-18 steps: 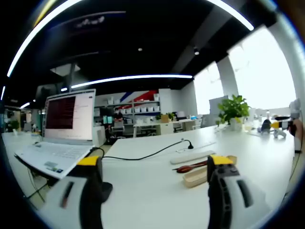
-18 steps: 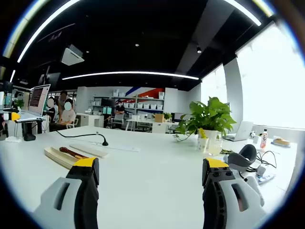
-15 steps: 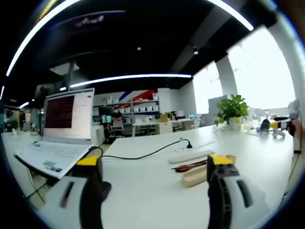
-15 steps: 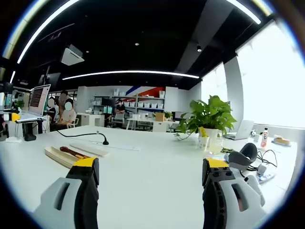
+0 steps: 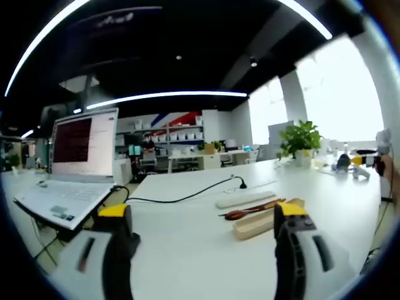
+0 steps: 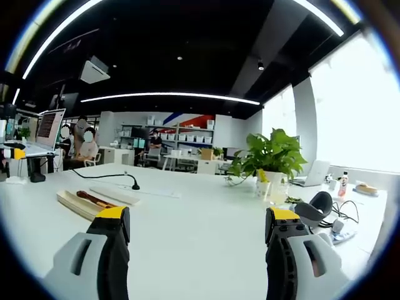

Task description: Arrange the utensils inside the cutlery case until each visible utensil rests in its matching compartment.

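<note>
At two o'clock of the gaping, empty left gripper (image 5: 201,250), the cutlery case (image 5: 262,220) is lying with a probably wooden, light, stiff spoon (image 5: 249,211); its handle is offering the hold.

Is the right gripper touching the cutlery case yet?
Apart. Right gripper view: the open right gripper hangs over bare table; cutlery case lies off to its left.

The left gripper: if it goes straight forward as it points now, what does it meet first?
Probably nothing soon. Ahead of the left gripper lies bare white table; the black cable crosses farther on. The cutlery case sits right of that line, though depth is unclear.
</note>
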`<state>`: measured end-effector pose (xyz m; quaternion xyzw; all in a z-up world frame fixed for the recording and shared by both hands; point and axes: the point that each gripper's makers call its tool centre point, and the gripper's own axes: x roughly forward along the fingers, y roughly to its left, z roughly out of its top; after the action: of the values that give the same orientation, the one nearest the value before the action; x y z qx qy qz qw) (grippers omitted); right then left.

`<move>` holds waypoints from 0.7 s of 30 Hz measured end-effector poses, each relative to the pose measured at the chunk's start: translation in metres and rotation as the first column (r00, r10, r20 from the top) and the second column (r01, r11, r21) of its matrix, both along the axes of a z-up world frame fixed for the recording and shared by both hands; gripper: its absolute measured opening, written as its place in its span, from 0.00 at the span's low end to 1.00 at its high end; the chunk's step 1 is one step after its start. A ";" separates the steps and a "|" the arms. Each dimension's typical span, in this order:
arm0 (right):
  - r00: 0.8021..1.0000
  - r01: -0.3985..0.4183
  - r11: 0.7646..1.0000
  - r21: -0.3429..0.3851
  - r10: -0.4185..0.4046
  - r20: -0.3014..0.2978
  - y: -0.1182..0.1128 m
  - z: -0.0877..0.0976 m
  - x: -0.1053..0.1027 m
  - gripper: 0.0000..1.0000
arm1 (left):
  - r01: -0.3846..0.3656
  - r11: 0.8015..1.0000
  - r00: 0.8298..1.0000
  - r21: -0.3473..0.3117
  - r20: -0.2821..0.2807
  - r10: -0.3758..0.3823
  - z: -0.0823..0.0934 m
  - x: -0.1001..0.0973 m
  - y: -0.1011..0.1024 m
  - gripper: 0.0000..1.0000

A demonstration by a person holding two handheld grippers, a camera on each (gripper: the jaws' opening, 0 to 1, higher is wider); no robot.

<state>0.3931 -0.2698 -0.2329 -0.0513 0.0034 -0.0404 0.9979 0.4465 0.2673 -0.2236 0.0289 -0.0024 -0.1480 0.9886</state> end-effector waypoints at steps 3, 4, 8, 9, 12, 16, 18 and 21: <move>1.000 -0.004 1.000 0.001 0.004 -0.002 0.001 0.000 0.000 0.93 | 0.008 1.000 1.000 -0.001 -0.002 -0.008 0.000 0.000 -0.001 1.00; 1.000 -0.005 1.000 0.002 0.005 -0.003 0.001 -0.001 0.000 0.93 | 0.009 1.000 1.000 -0.002 -0.002 -0.009 0.000 0.000 -0.001 1.00; 1.000 -0.007 1.000 0.003 0.007 -0.003 0.002 -0.001 0.000 0.93 | 0.012 1.000 1.000 -0.006 -0.006 -0.012 -0.002 0.000 -0.002 1.00; 1.000 -0.008 1.000 0.004 0.008 -0.003 0.002 -0.001 0.000 0.93 | 0.013 1.000 1.000 -0.005 -0.006 -0.013 -0.002 0.000 -0.002 1.00; 1.000 -0.010 1.000 0.006 0.011 -0.003 0.003 -0.001 0.001 0.93 | 0.016 1.000 1.000 -0.002 -0.008 -0.016 -0.003 0.000 -0.003 1.00; 1.000 -0.017 1.000 0.009 0.017 -0.001 0.005 -0.001 0.001 0.93 | 0.019 1.000 1.000 0.000 -0.014 -0.019 -0.005 0.001 -0.003 1.00; 1.000 -0.018 1.000 0.009 0.018 0.002 0.005 0.000 0.001 0.93 | 0.022 1.000 1.000 0.002 -0.018 -0.022 -0.006 0.001 -0.003 1.00; 1.000 -0.014 1.000 0.008 0.014 0.009 0.005 0.002 0.001 0.93 | 0.020 1.000 1.000 -0.014 -0.008 -0.020 -0.002 0.001 -0.002 1.00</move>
<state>0.3937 -0.2649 -0.2314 -0.0473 -0.0015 -0.0336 0.9983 0.4470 0.2657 -0.2257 0.0213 0.0001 -0.1581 0.9872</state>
